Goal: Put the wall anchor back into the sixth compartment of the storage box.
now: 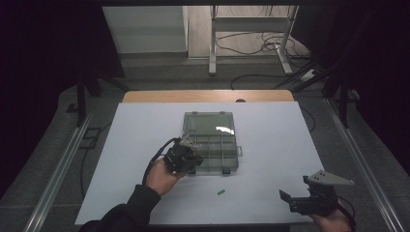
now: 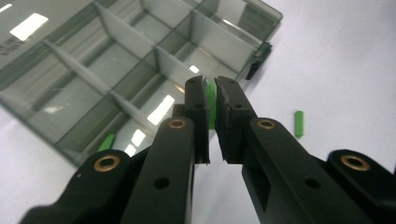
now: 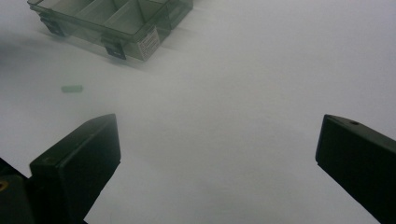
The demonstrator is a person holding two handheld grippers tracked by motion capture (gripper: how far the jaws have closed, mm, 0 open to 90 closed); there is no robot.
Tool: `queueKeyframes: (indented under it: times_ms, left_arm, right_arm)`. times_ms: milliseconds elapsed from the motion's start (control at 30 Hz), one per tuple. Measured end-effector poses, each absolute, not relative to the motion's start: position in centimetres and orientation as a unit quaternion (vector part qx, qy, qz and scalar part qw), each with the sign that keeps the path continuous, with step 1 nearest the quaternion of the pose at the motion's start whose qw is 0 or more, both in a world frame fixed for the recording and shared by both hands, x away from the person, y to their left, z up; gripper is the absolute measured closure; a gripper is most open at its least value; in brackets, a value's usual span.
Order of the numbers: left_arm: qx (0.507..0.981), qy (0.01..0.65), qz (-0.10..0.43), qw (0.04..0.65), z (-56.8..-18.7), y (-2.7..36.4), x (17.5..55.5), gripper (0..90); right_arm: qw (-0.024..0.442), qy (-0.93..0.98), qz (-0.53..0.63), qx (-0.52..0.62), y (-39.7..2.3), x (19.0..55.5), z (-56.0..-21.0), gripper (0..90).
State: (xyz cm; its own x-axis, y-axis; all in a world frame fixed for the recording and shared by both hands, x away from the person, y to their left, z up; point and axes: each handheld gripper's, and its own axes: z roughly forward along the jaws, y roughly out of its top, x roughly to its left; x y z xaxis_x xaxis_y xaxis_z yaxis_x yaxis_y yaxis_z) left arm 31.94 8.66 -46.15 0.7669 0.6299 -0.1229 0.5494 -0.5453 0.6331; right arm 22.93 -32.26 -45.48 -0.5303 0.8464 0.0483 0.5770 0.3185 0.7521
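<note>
Green plastic peg [image 2: 211, 105], standing upright between the closed jaws of the left gripper [image 2: 211, 93], hangs over the near edge of a clear compartment box [image 2: 116, 70] on the white table [image 1: 270, 145]. A second green peg [image 2: 299, 123] lies on the table just beside the box, and another [image 2: 107, 141] rests in a near compartment. The right gripper [image 3: 217, 140] hovers well apart at the table's near corner, its jaws wide apart and holding nothing.
</note>
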Motion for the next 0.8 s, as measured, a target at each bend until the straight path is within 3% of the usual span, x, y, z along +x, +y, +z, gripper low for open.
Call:
queueKeyframes:
  times_ms: [800]
  left_arm:
    - [0.863, 0.386, 0.082, 0.314, -48.0, 11.3, 33.7, 83.6]
  right_arm:
    - [0.18, 0.792, 0.371, 0.45, -32.2, 22.9, -45.5, 0.3]
